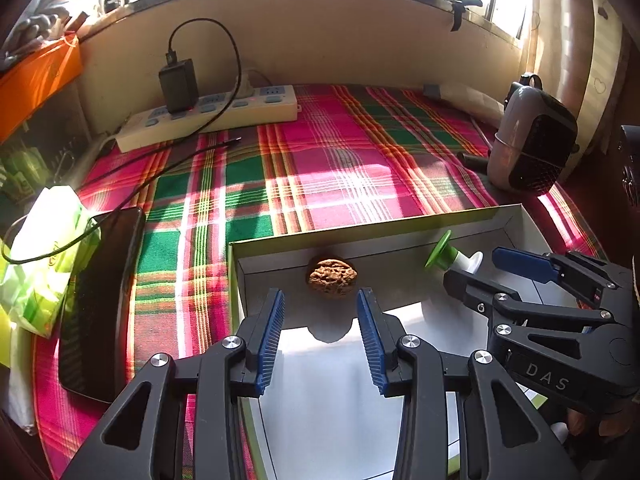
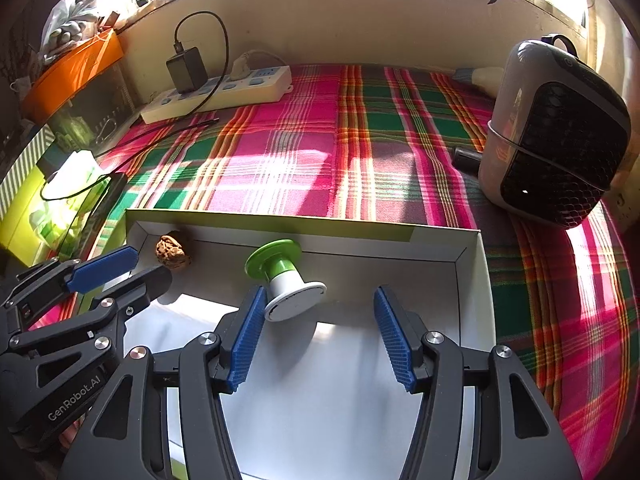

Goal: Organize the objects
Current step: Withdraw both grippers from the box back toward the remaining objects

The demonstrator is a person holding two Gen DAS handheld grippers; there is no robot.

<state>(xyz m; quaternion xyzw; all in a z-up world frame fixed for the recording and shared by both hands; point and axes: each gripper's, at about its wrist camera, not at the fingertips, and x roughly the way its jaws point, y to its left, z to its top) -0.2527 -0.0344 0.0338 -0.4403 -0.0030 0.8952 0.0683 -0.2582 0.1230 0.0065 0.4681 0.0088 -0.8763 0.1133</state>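
A shallow white box (image 1: 400, 236) (image 2: 472, 264) with a green rim lies on the plaid cloth. A brown walnut (image 1: 331, 276) (image 2: 172, 255) rests inside it against the far wall. A green and white spool (image 1: 454, 258) (image 2: 286, 280) lies on its side in the box. My left gripper (image 1: 320, 320) is open and empty, just short of the walnut; it also shows in the right wrist view (image 2: 132, 268). My right gripper (image 2: 318, 320) is open and empty, its left pad beside the spool's white end; it also shows in the left wrist view (image 1: 488, 268).
A white power strip (image 1: 208, 118) (image 2: 216, 94) with a black charger (image 1: 178, 84) and cable lies at the back left. A black phone (image 1: 100, 304) and a green bag (image 1: 44, 256) are at the left. A grey heater (image 1: 532, 144) (image 2: 556, 132) stands at the right.
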